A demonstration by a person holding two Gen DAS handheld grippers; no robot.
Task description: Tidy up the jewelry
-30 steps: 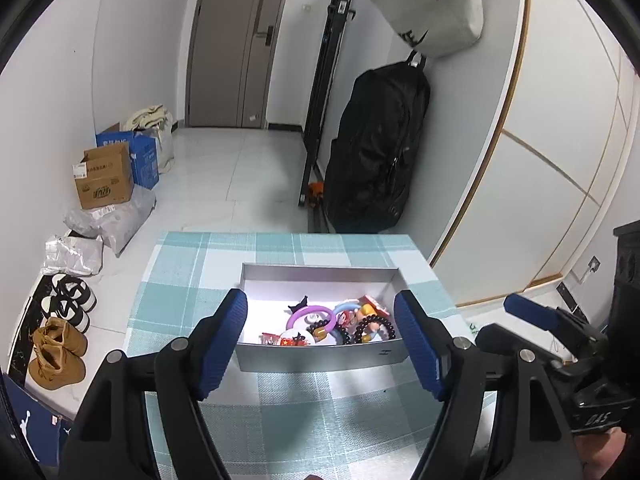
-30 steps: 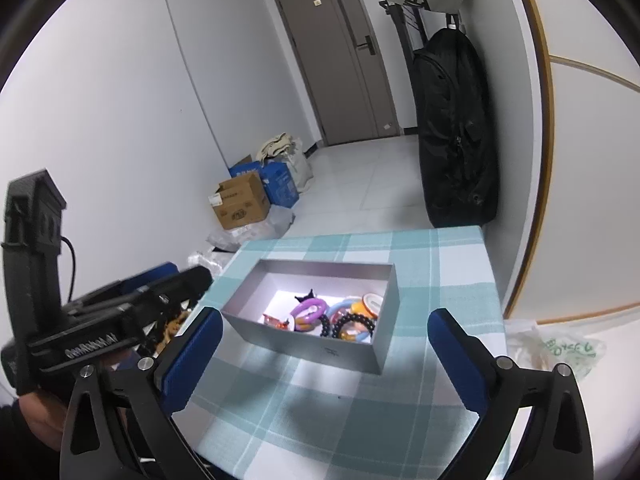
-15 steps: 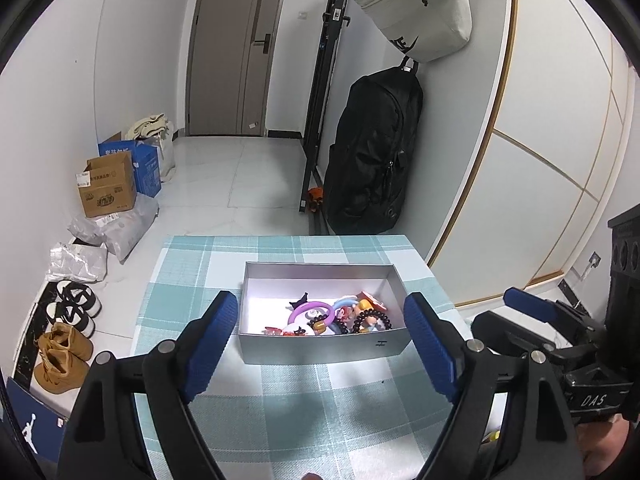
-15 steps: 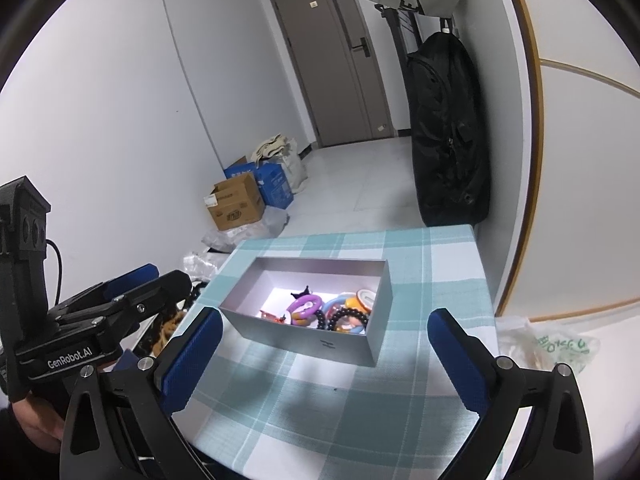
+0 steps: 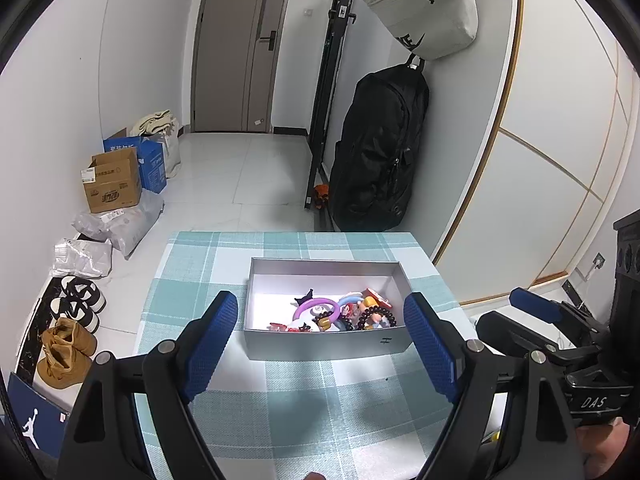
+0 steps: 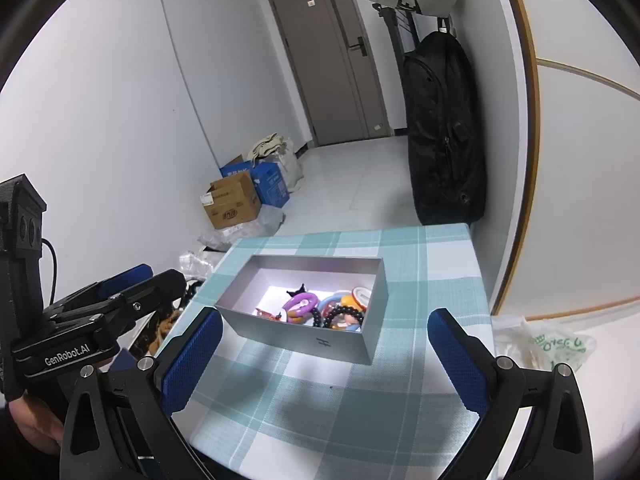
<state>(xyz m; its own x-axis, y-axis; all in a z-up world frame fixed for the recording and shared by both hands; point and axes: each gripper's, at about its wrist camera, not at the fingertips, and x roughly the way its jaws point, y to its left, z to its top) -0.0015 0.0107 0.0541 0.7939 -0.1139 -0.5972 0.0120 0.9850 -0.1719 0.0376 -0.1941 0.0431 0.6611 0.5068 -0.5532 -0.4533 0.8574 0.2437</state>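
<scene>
Hallway scene: we note table with teal plaid cloth point(image 5: 304, 408), grey door behind. Open grey box point(image 5: 326, 346) sits on cloth near table's far end; jewelry heap point(image 5: 340, 314) fills its right half, purple ring point(image 5: 316, 307) among beaded bracelets. Left gripper point(image 5: 320, 354) fingers spread wide, nothing between. Right gripper point(image 6: 324, 356) likewise wide, empty. We see both short of box.

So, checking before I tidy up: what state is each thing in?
Grey rectangular box: lidless, upright on the checked tablecloth.
Jewelry pile: inside the box, at its right end.
Left tongs: open, empty.
Right tongs: open, empty.
Grey door: closed.
</scene>
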